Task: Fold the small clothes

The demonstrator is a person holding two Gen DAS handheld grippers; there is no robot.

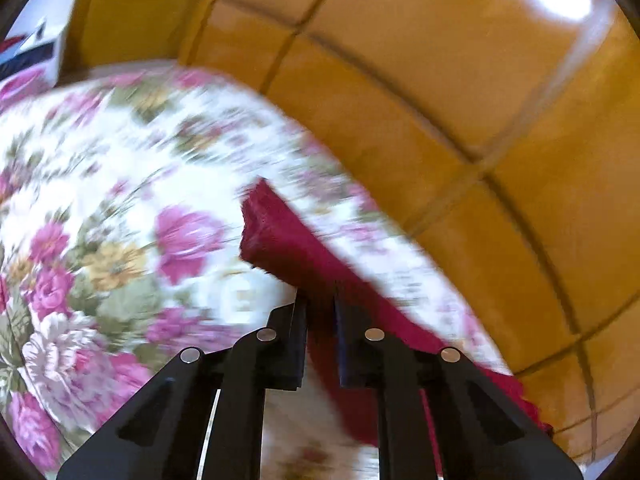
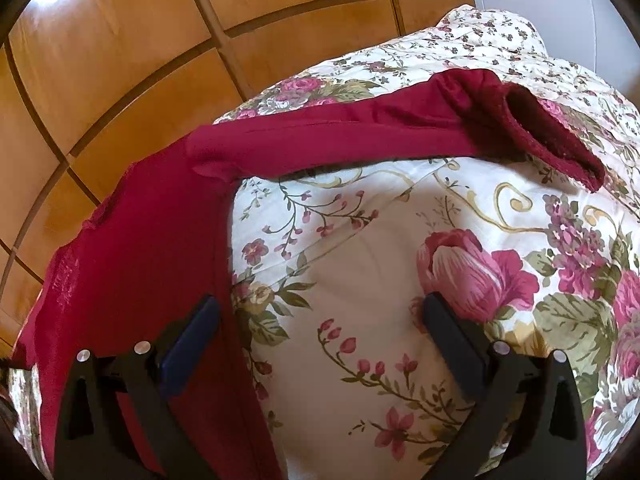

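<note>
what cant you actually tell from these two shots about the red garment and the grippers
- Left wrist view: motion blur smears the floral bedcover; the left gripper looks closed on the red garment, but the contact is hazy.
- Right wrist view: the garment's lower part runs off the frame and under the open right gripper.
- Garment type: unclear.

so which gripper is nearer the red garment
Left. The left gripper has its jaws nearly closed on the red garment, gripping the cloth. The right gripper hangs wide open above the floral bedspread, beside the garment's edge.
</note>
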